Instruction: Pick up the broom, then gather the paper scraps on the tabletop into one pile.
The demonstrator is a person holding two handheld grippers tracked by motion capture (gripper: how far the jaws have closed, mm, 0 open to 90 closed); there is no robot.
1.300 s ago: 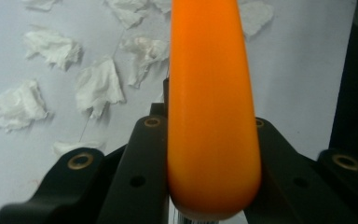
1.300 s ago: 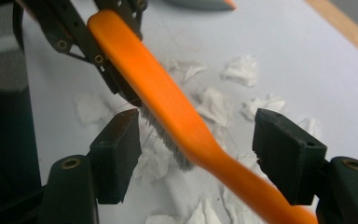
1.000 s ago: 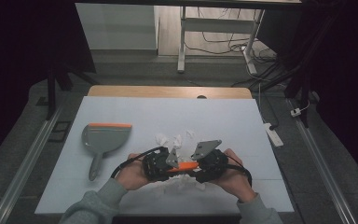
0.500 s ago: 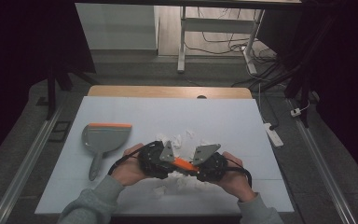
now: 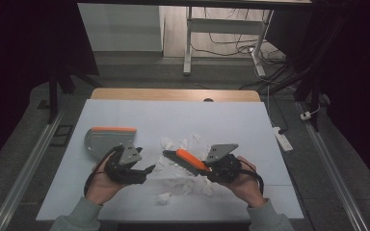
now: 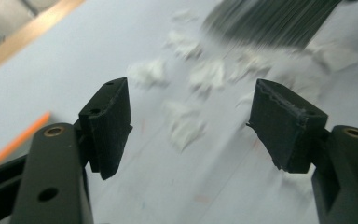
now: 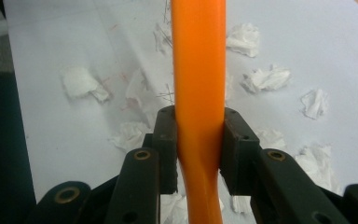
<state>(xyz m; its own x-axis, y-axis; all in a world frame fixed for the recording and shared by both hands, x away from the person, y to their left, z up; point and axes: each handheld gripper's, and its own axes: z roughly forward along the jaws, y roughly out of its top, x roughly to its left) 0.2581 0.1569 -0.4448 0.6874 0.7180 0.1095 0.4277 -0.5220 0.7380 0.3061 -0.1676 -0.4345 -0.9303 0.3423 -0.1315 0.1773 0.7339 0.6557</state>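
White desk (image 5: 125,115) under dim light carries scattered paper scraps (image 5: 176,144) and a dustpan (image 5: 101,139). Half a second ago both grippers met at the brush (image 5: 188,161); now the left gripper (image 5: 144,171) has drawn away, fingers apart, while the right gripper (image 7: 198,149) alone clamps its orange handle, so sweeping looks ready to begin.
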